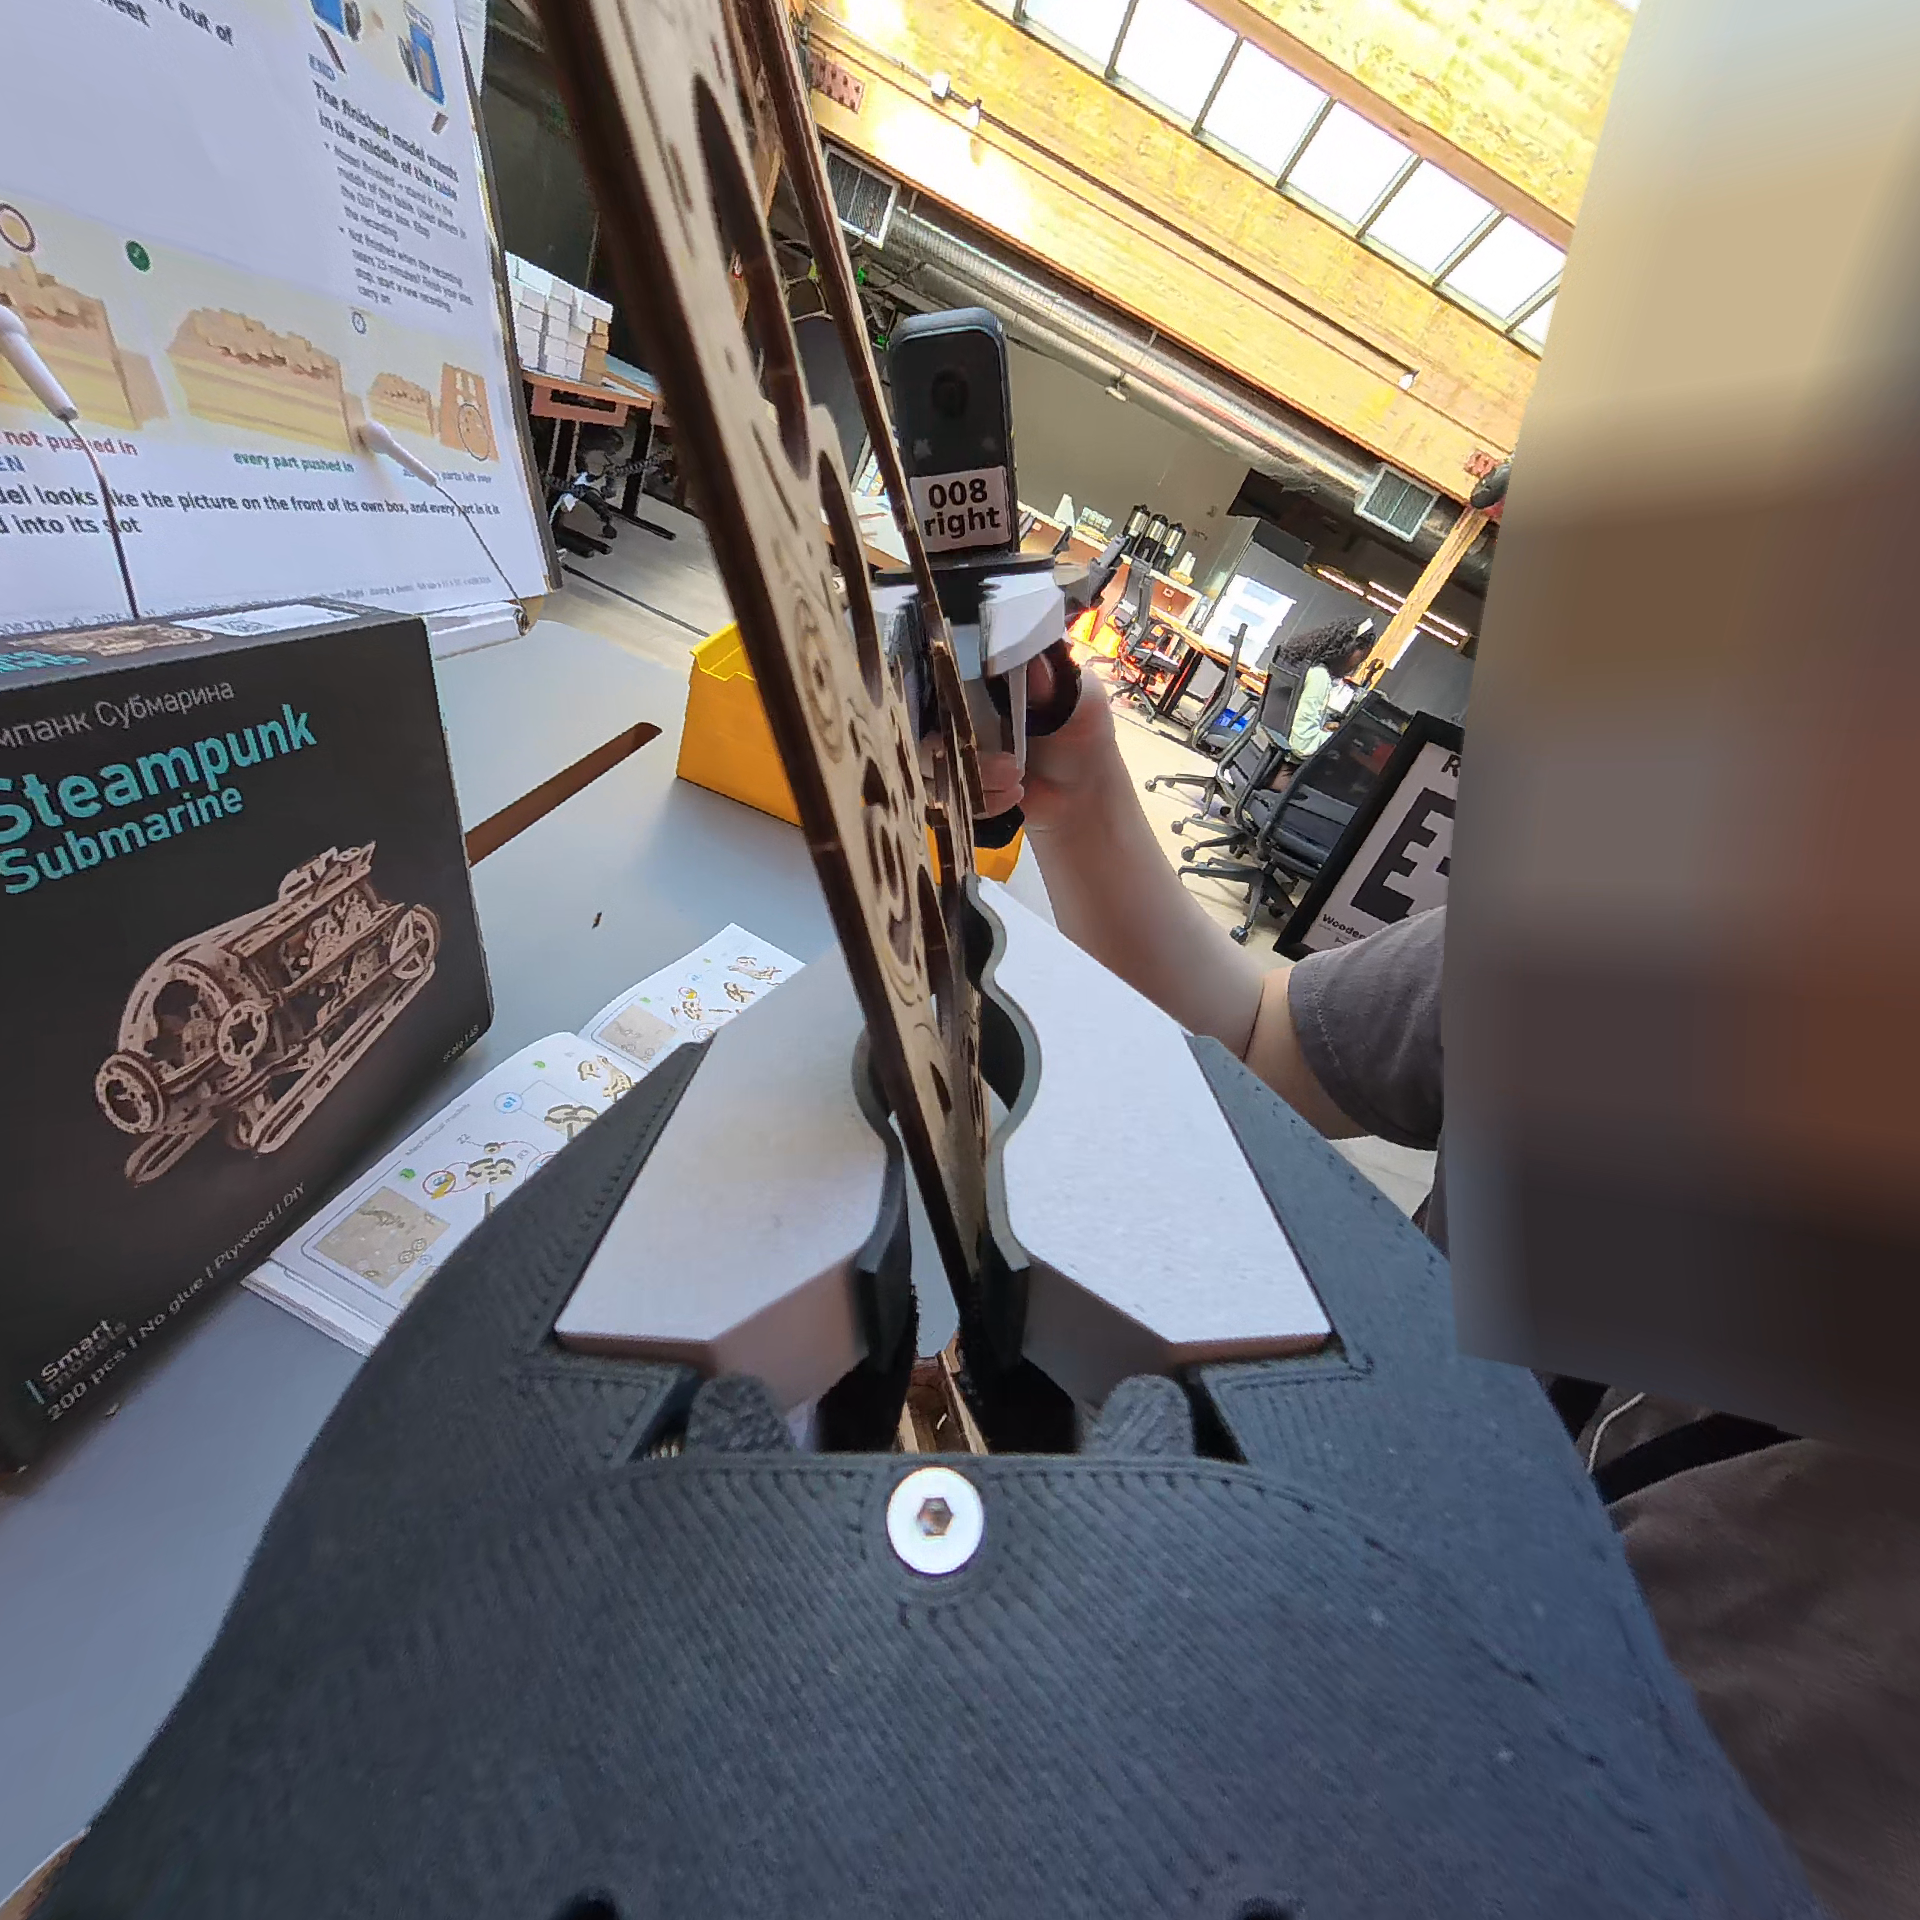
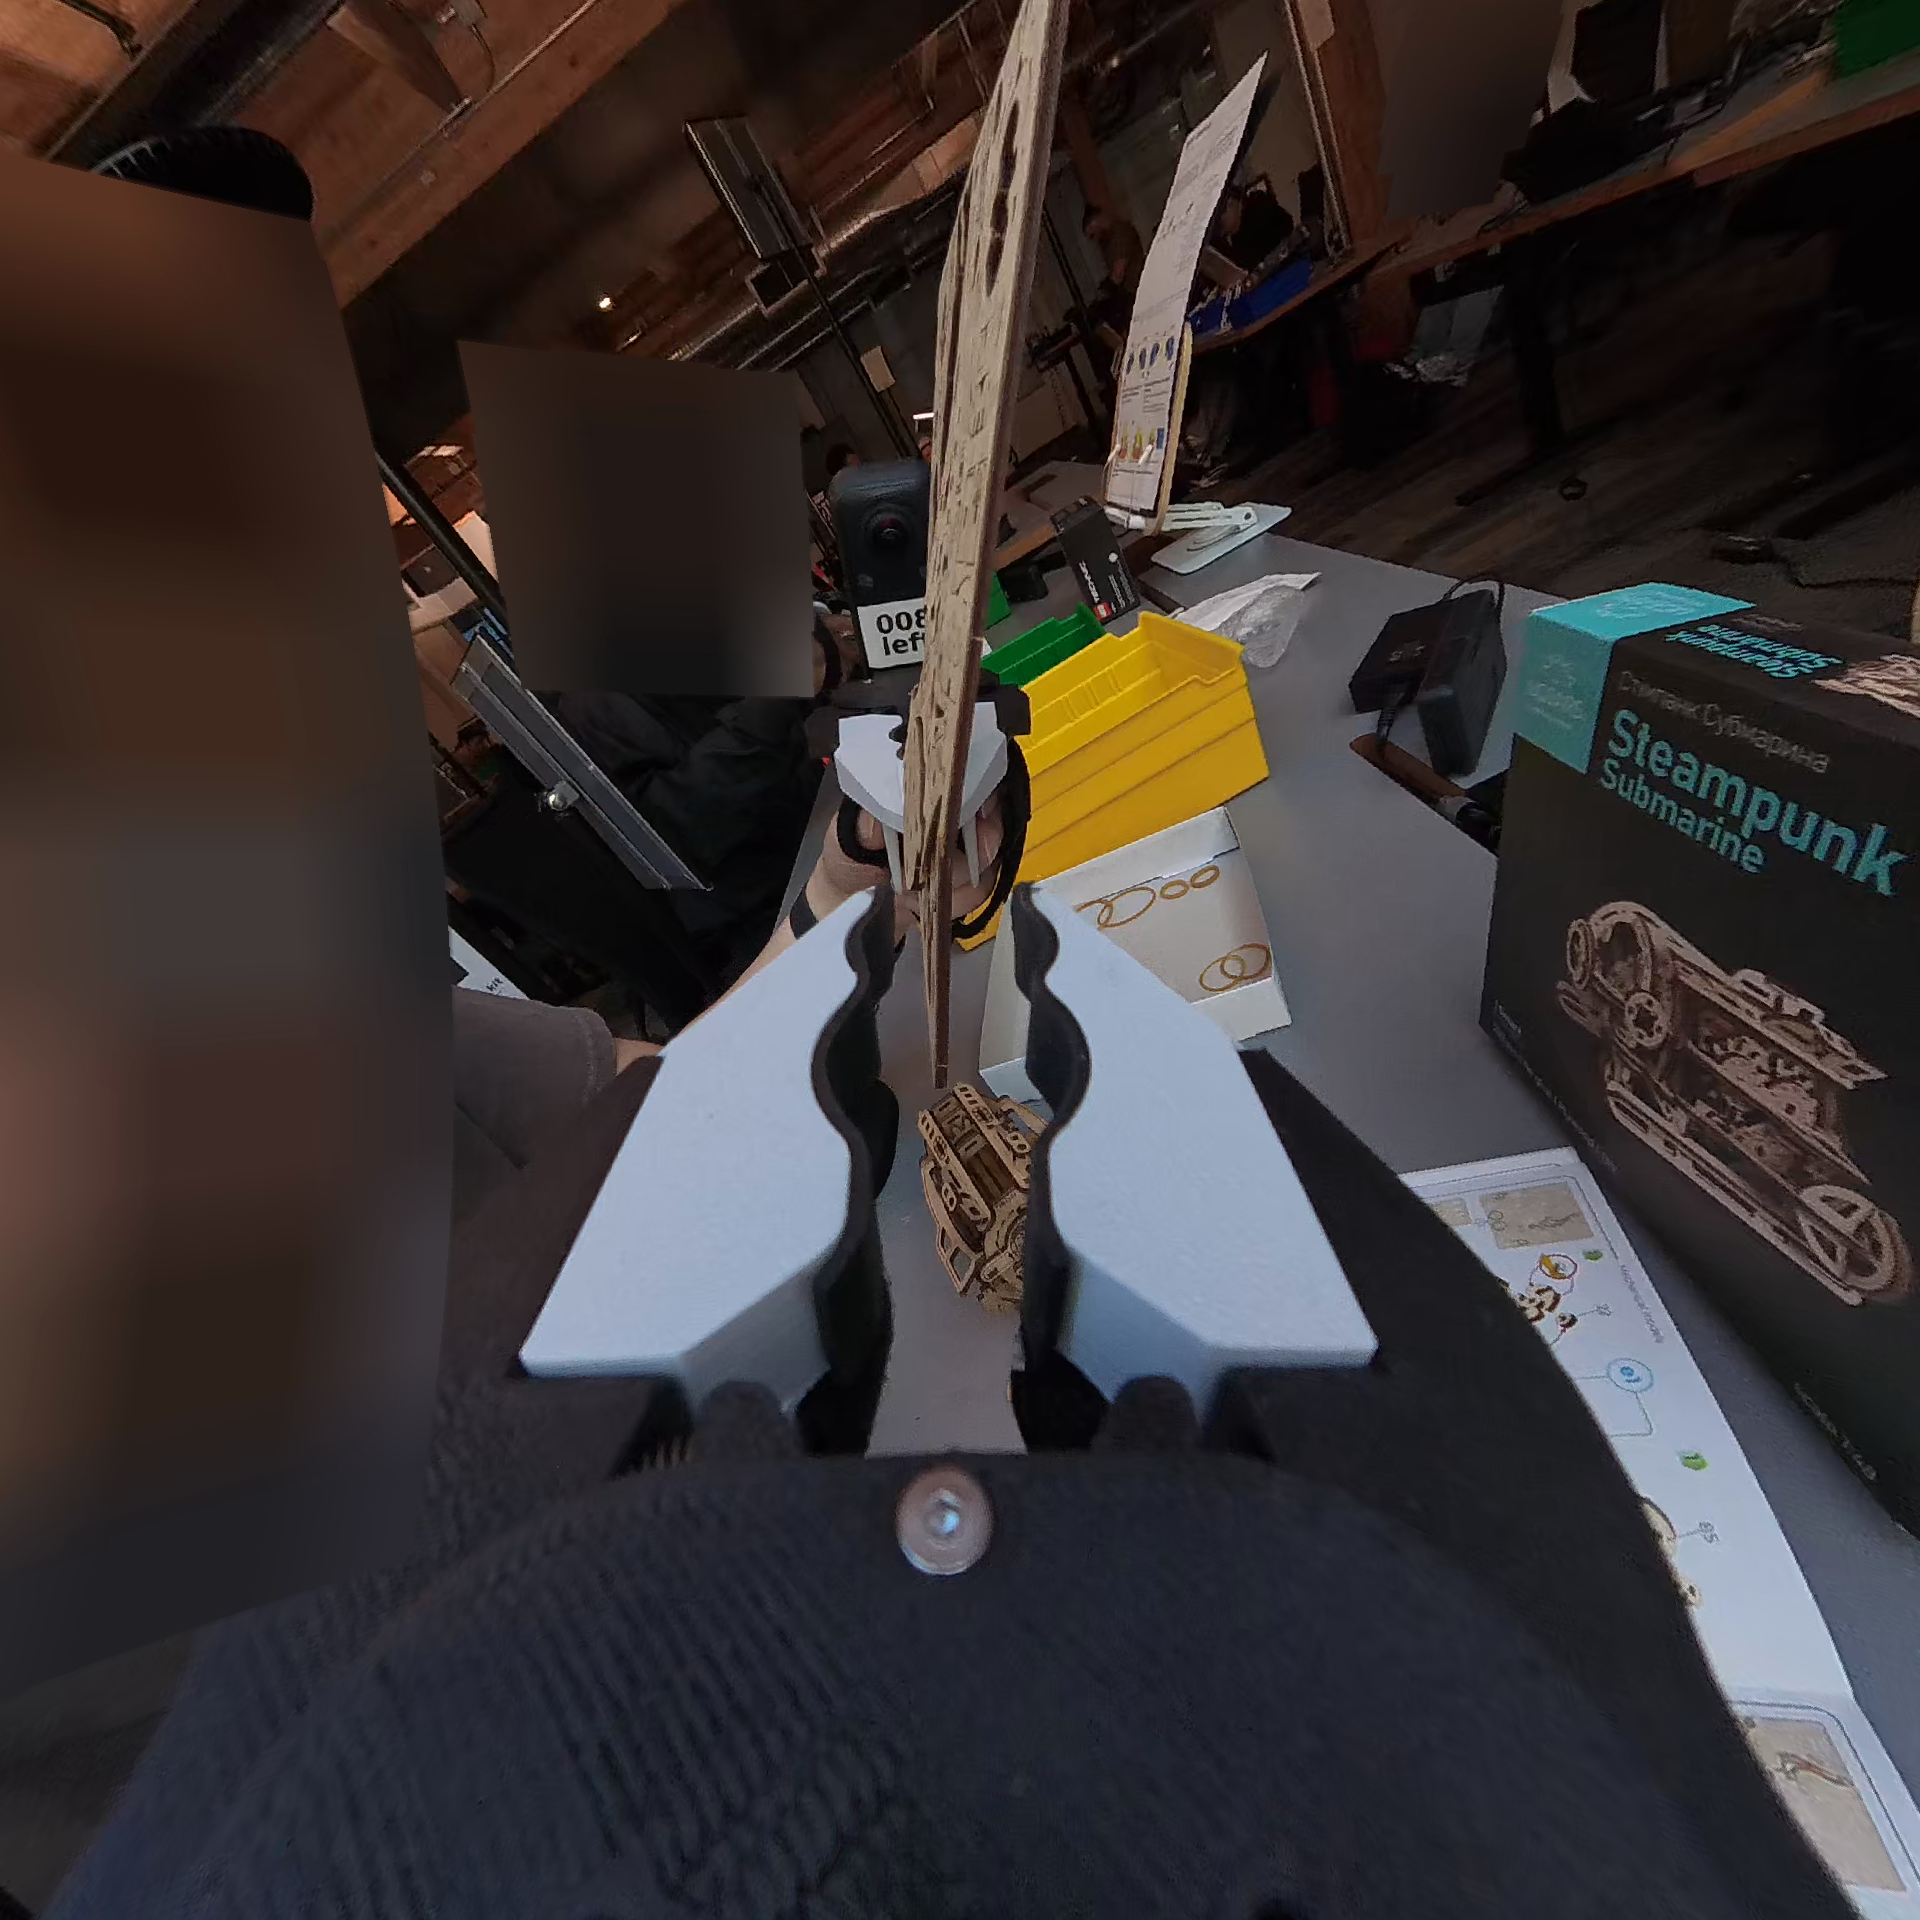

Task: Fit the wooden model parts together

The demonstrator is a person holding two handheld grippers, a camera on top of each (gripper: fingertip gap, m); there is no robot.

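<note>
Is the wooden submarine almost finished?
Not yet. A small built section sits on the table. The left gripper is clamped on a plywood parts sheet with many pieces still in it. The right gripper is open, empty.

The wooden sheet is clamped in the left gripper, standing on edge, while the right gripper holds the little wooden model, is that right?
Not quite. The right gripper holds nothing: in the right wrist view its fingers stand apart, and the little wooden model lies on the grey table beyond them. The rest stands: the wooden sheet is clamped on edge in the left gripper.
</note>
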